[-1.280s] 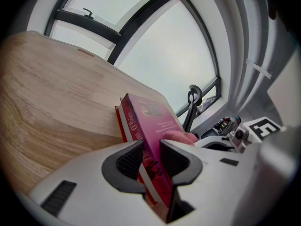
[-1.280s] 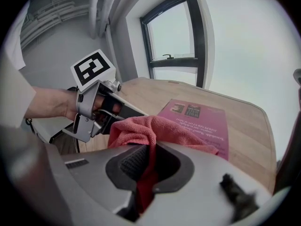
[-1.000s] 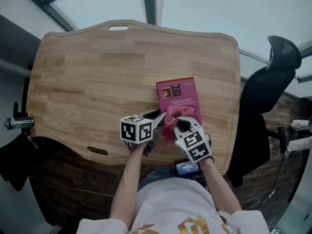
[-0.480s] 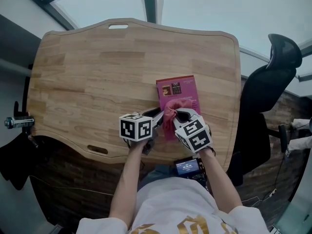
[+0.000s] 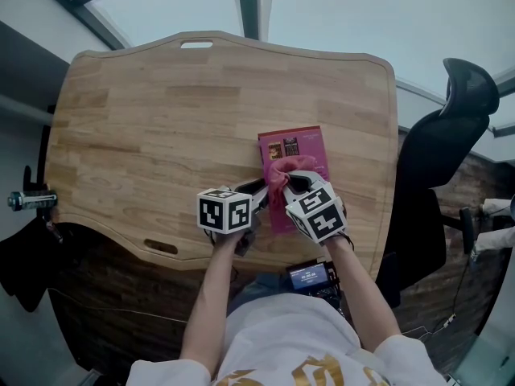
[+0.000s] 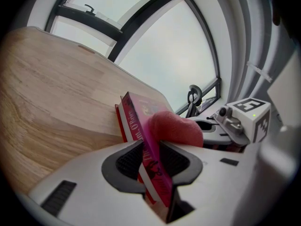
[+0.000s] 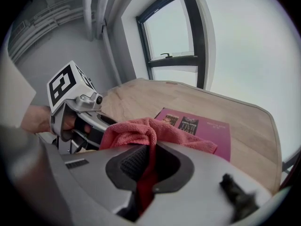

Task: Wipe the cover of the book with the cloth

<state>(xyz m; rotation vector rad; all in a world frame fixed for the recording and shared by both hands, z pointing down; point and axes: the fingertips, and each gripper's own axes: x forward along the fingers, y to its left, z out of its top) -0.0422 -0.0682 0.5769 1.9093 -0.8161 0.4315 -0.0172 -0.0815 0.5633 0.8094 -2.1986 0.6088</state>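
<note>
The magenta book [image 5: 299,145] is found lying flat on the wooden table [image 5: 161,119], its spine edge clamped between the jaws of the left gripper [image 6: 151,149]. The pink cloth [image 7: 141,130] is pinched by the right gripper [image 7: 149,157] and rests on the book's cover.

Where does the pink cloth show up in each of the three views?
Head view: cloth just right of centre, on the near half of the book.
Left gripper view: cloth right of centre, a rounded lump beyond the jaws, against the book's cover.
Right gripper view: cloth at centre, pinched between the jaws.
Shared landmark: the magenta book, in all three.
</note>
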